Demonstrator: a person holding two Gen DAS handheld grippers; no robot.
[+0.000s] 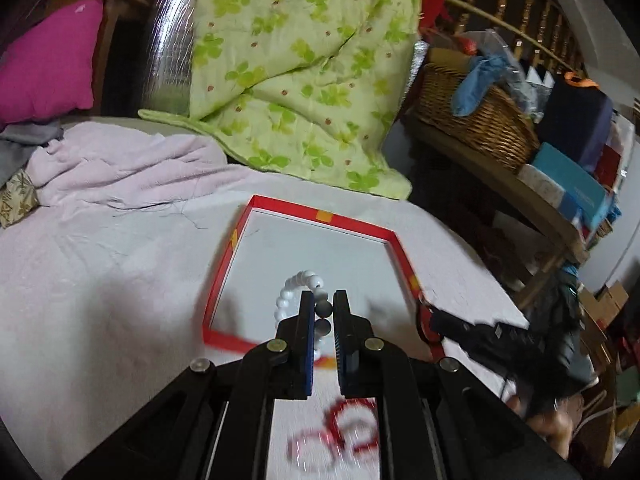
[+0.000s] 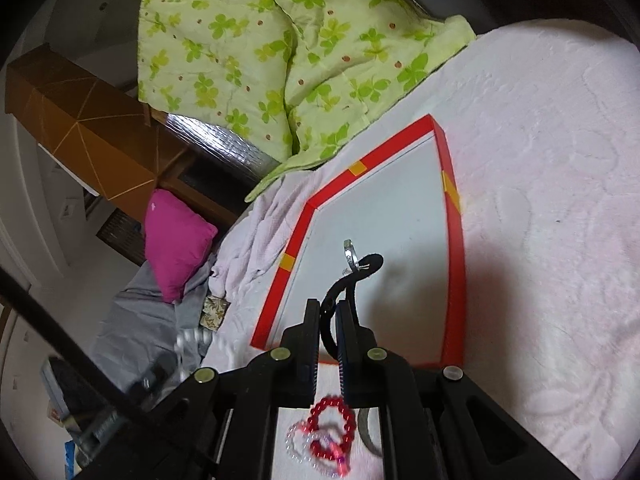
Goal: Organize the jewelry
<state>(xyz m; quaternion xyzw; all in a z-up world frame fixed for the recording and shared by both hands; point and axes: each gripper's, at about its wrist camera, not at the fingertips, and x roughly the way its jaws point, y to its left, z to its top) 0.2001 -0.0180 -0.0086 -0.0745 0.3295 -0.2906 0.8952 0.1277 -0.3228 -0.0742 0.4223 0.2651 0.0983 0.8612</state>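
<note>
A red-rimmed shallow box (image 1: 400, 256) with a white floor lies on the pale bedspread; it also shows in the right wrist view (image 2: 454, 248). My left gripper (image 1: 323, 300) is shut on a white bead bracelet (image 1: 292, 284) with dark beads, held above the box. My right gripper (image 2: 328, 308) is shut on a black cord (image 2: 362, 270) that carries a silver ring (image 2: 350, 254), held over the box floor. Red and clear bead bracelets (image 2: 328, 432) lie on the bedspread below the grippers, blurred in the left wrist view (image 1: 340, 436).
A green clover-print quilt (image 1: 296, 60) lies behind the box. A magenta pillow (image 1: 48, 76) and grey cloth sit at the bed's side. A wicker basket (image 1: 476, 116) and boxes stand on a wooden shelf to the right. The right gripper's arm (image 1: 500, 336) shows beside the box.
</note>
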